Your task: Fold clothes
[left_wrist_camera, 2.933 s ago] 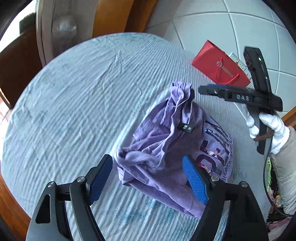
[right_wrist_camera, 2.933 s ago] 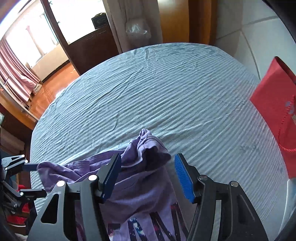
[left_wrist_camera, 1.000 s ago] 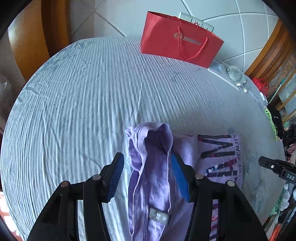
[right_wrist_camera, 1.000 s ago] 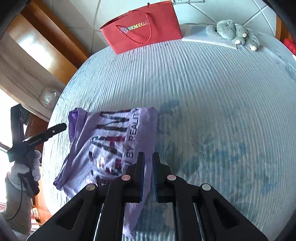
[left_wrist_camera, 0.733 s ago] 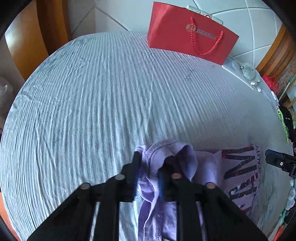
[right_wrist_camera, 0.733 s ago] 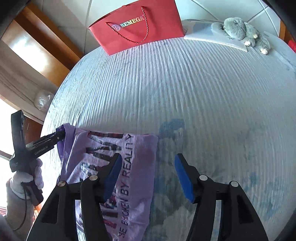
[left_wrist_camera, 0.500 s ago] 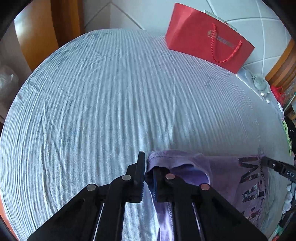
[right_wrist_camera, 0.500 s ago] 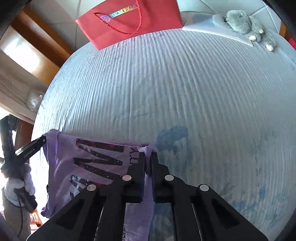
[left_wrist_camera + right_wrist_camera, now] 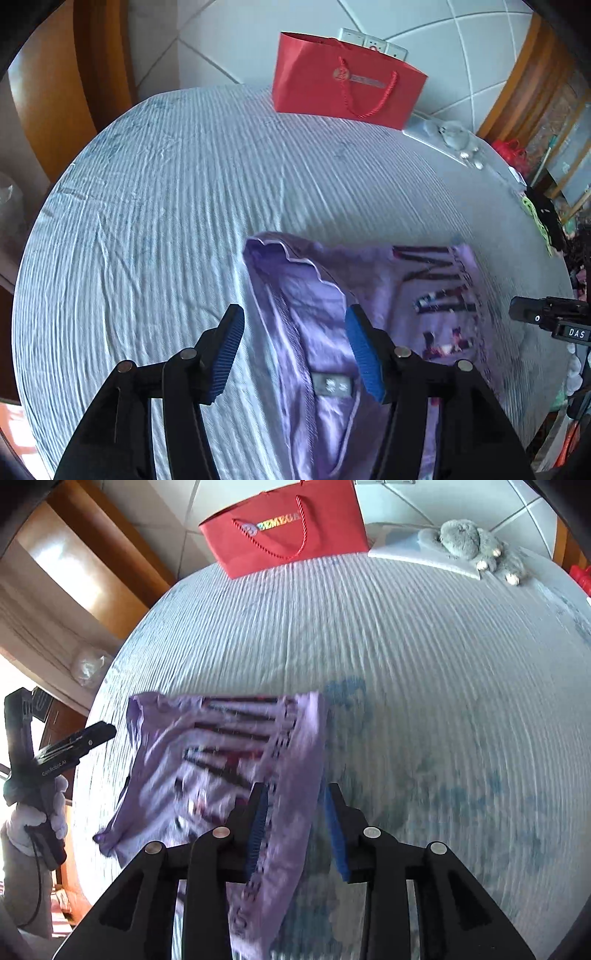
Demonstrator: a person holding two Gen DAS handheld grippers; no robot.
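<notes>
**Purple shirt spread on the bed, both claws released**

A bed with a pale blue ribbed cover fills both views, set against a white tiled wall with wood trim at the sides. At the far edge a red bag stands upright against the wall, and a grey plush toy lies on a pale pad to its right.

The shirt lies on the cover's near part, print side up. In the right wrist view its long axis runs roughly from the near edge toward the far wall, with the dark lettering lying sideways across it. The left side, seen from the left wrist, shows the collar opening and a grey label, the collar edge rumpled and raised. The image is blurred, so the letters cannot be read.

The left gripper has its jaws spread wide, straddling the collar area without pinching it. The right gripper is also parted, its blue pads on either side of the shirt's right edge, cloth loose between them. A gloved hand holds the left gripper's handle at the bed's left edge.
</notes>
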